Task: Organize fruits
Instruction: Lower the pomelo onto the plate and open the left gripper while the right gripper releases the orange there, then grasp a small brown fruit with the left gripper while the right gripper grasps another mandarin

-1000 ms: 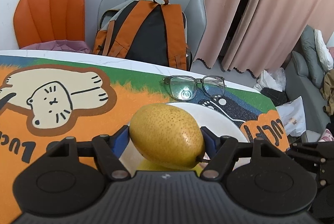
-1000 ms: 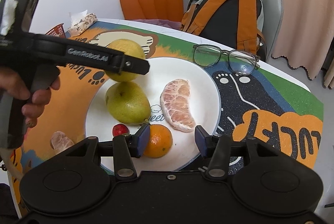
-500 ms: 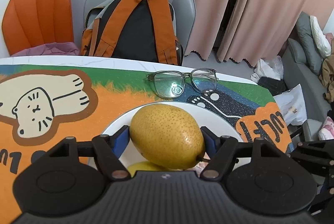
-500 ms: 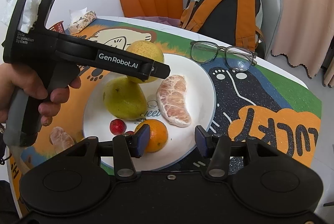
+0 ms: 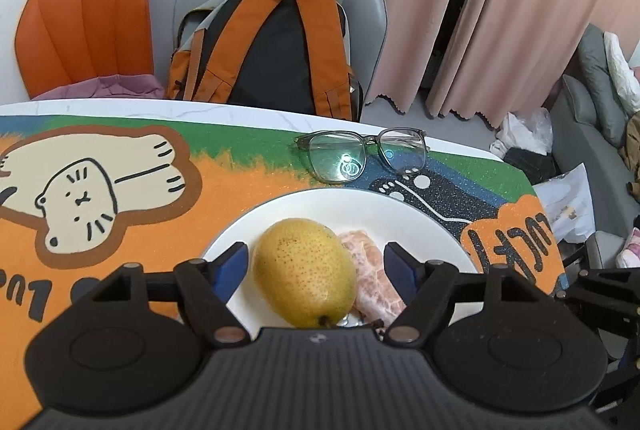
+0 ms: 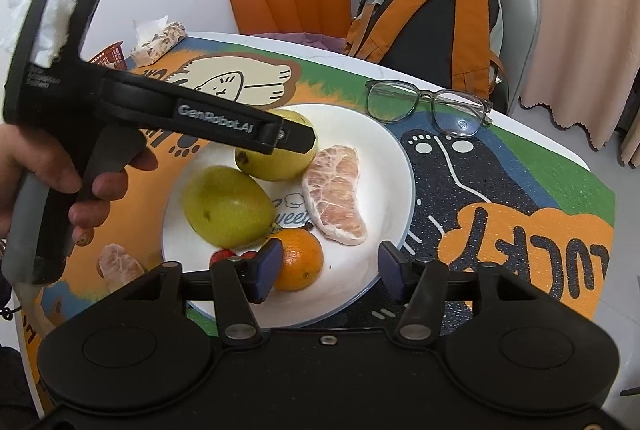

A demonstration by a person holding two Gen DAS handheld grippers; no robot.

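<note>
A yellow pear [image 5: 306, 272] lies on the white plate [image 5: 360, 205], between the open jaws of my left gripper [image 5: 316, 262] with a gap on each side. In the right wrist view the same pear [image 6: 280, 157] sits under the left gripper [image 6: 296, 137], beside a green pear [image 6: 228, 209], a peeled pomelo segment [image 6: 334, 201], an orange [image 6: 298, 258] and small red fruits [image 6: 224, 254] on the plate [image 6: 384, 149]. My right gripper [image 6: 326, 268] is open and empty above the plate's near edge. Another pomelo piece [image 6: 118, 266] lies on the mat left of the plate.
Glasses [image 5: 362, 157] lie on the cartoon mat [image 5: 100, 189] behind the plate. A backpack [image 5: 264, 53] rests on a grey chair past the table edge, with an orange chair [image 5: 84, 25] beside it. A red basket [image 6: 110, 51] and tissue pack [image 6: 158, 41] sit far left.
My left gripper carried the yellow pear over the plate, lowered it and opened; the pear now rests on the plate. The right gripper stayed open and hardly moved.
</note>
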